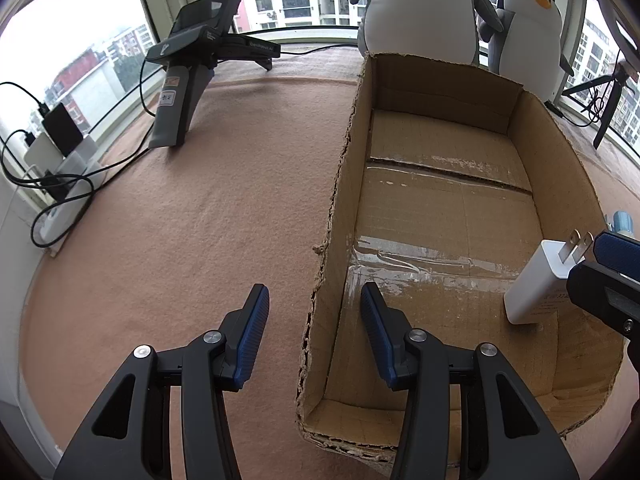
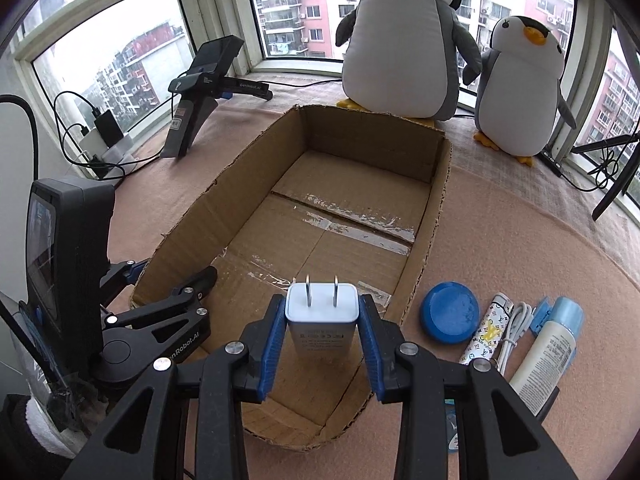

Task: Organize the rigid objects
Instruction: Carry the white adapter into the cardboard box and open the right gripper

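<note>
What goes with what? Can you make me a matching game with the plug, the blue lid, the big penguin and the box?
Things:
1. white plug
2. blue lid
3. big penguin
4. cardboard box

Places:
A. by the window, behind the box
B. on the cloth, just right of the box
C. between the right gripper pads, over the box
D. open, nothing lying on its floor

Pairs: 1-C, 2-B, 3-A, 4-D
</note>
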### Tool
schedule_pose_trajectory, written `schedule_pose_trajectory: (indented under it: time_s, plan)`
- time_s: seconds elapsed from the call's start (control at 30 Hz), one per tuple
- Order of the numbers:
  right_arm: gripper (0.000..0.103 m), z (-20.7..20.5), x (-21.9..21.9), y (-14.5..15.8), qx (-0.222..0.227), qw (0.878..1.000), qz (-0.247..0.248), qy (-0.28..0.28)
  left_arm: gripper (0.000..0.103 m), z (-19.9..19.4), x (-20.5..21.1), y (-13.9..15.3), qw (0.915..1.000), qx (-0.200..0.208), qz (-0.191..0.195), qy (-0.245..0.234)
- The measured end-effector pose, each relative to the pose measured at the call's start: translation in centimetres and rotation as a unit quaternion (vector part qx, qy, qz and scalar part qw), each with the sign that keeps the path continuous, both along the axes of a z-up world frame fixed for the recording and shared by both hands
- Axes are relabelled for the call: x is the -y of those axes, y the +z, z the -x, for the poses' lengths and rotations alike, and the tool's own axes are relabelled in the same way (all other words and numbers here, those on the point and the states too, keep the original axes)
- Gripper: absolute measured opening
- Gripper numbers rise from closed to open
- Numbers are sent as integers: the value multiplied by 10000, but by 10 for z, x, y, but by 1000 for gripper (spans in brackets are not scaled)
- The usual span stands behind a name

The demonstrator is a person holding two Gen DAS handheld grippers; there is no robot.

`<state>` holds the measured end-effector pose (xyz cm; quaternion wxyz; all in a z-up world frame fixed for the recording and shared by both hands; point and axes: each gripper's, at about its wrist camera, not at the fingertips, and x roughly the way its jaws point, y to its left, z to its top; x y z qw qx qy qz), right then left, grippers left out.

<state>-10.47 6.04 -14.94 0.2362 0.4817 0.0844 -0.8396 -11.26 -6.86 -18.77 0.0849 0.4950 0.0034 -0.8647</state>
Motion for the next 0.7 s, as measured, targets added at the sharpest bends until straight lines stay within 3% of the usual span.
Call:
schedule_pose_trajectory:
  time_s: [0.1,0.43,0.7]
  plan:
    - [45,-2,0,2,-38,10000,20,-9,47,1,0,0,10000,1,-1,0]
    - [46,-6,-16,8,-42,9997,121,-191,47,1,1,0,10000,-6,8,-4]
    - [46,-11,-57,21,-109,9980,284,-559,47,1,1,0,10000,-9,7,-2]
